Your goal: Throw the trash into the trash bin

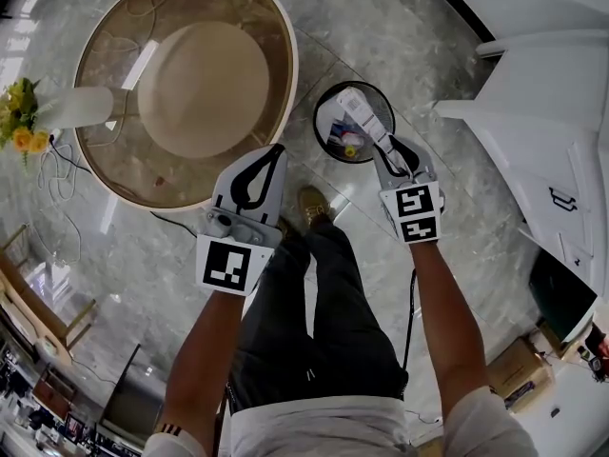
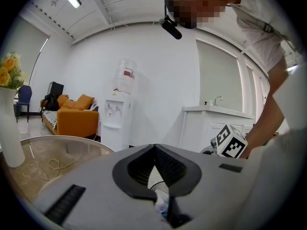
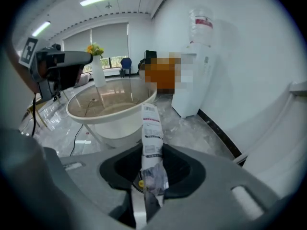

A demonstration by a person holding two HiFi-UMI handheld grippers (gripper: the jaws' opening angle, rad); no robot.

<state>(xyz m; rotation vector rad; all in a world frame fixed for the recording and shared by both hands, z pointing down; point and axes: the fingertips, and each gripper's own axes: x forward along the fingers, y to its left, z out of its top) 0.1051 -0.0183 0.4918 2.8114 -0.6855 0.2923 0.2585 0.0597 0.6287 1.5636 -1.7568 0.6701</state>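
A long white printed wrapper (image 1: 362,114) sticks out of my right gripper (image 1: 388,152), which is shut on its lower end. The wrapper hangs over the mouth of the small round black trash bin (image 1: 318,122), which holds some trash. In the right gripper view the wrapper (image 3: 151,133) rises straight up between the jaws. My left gripper (image 1: 276,150) is shut and empty, level with the table's near edge, left of the bin. In the left gripper view its tips (image 2: 154,146) meet, and the right gripper's marker cube (image 2: 231,142) shows to the right.
A round glass-topped table (image 1: 95,155) fills the upper left, with a white vase of yellow flowers (image 1: 24,122) at its edge. White counter units (image 1: 542,112) stand on the right. A water dispenser (image 2: 117,114) and an orange sofa (image 2: 72,116) line the wall. My foot (image 1: 312,203) is near the bin.
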